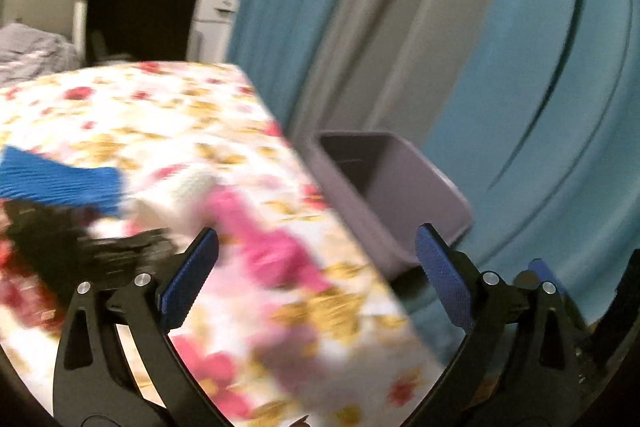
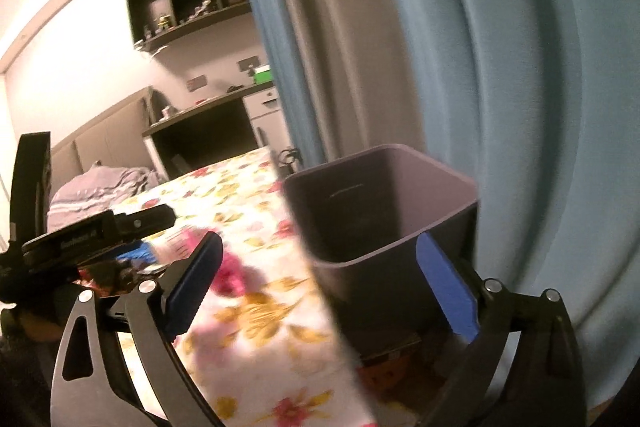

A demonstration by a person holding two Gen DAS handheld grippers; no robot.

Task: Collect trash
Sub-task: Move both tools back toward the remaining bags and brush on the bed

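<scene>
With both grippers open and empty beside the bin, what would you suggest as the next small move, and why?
Probably swing the left gripper toward the pink scrap on the flowered bed cover and close on it. Both it and the right gripper hold nothing, the grey bin stands at the bedside, and that scrap lies nearest.

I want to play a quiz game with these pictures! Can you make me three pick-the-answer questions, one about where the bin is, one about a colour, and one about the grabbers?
1. Where is the bin?
A. On top of the bed
B. Beside the bed, in front of the curtain
C. Up on the wall shelf

2. What colour is the curtain behind the bin?
A. Blue
B. Orange
C. Black

3. How do the jaws of the right gripper stand?
A. Shut tight
B. Clamped on a bottle
C. Wide open, holding nothing

Answers:
1 B, it stands below the edge of the floral bedspread, with curtain behind.
2 A, its wide folds are blue.
3 C, its blue pads stand far apart with nothing between them.
</scene>
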